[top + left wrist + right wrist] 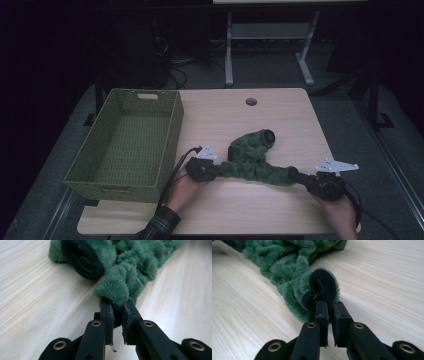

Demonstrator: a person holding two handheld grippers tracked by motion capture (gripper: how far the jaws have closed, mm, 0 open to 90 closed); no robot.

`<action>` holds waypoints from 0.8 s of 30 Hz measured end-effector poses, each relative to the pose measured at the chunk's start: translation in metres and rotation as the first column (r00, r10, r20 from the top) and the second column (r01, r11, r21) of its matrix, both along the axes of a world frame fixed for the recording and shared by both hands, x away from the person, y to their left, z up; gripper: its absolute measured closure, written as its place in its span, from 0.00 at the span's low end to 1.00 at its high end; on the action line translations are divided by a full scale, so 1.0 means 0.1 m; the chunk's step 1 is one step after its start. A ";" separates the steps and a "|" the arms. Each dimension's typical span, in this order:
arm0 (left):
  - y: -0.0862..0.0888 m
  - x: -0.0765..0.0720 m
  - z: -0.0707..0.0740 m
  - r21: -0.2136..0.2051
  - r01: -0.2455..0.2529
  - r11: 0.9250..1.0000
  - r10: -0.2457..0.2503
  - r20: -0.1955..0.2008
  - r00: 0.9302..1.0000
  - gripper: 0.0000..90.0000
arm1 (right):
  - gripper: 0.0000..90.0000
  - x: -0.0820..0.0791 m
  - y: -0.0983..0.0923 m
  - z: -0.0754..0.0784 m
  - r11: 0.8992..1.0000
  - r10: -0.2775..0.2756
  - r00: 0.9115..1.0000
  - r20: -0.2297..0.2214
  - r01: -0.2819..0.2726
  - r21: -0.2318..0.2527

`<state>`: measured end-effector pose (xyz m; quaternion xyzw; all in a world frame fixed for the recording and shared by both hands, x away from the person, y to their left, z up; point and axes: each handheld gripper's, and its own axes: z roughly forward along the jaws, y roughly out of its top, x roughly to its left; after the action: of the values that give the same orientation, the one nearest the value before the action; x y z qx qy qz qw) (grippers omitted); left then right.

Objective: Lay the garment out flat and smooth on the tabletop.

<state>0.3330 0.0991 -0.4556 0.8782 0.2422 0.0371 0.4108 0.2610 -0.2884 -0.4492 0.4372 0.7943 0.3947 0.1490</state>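
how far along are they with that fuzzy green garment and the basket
Done: both grippers have a grip. The left gripper is shut on one end of the green garment, and the right gripper is shut on a dark cuff at the other end. In hand: the garment lies stretched between them on the table, one cuffed part bunched behind. Left, probably: moving it into the woven basket, which holds nothing yet.

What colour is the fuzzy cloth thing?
Dark green fuzzy cloth with a black cuff, clearest in the right gripper view.
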 end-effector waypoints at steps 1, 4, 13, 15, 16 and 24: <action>0.02 -0.02 0.03 -0.007 -0.002 1.000 0.002 -0.011 1.000 0.90 | 0.94 0.00 -0.01 0.01 1.000 0.003 1.000 0.006 -0.003 0.000; 0.09 -0.11 0.11 -0.011 -0.009 1.000 0.009 -0.024 1.000 0.90 | 0.94 -0.02 -0.03 0.04 1.000 0.001 1.000 0.014 -0.001 0.004; 0.24 -0.47 0.03 0.026 -0.030 0.999 0.032 -0.087 0.996 0.90 | 0.95 -0.14 -0.01 -0.06 0.999 0.046 0.998 -0.040 -0.046 -0.016; 0.25 -0.52 0.00 0.038 -0.036 0.999 0.040 -0.105 0.994 0.90 | 0.95 -0.15 0.02 -0.09 0.998 0.057 0.997 -0.059 -0.058 -0.027; 0.25 -0.53 -0.02 0.044 -0.041 0.998 0.046 -0.111 0.993 0.90 | 0.95 -0.16 0.04 -0.10 0.997 0.063 0.996 -0.065 -0.065 -0.033; 0.23 -0.55 -0.08 0.064 -0.046 0.997 0.053 -0.111 0.992 0.85 | 0.92 -0.14 0.09 -0.16 0.997 0.067 0.992 -0.108 -0.071 -0.038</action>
<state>0.2781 0.1221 -0.4633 0.8849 0.2854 0.0053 0.3682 0.2466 -0.2797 -0.4656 0.4268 0.8238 0.3590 0.1016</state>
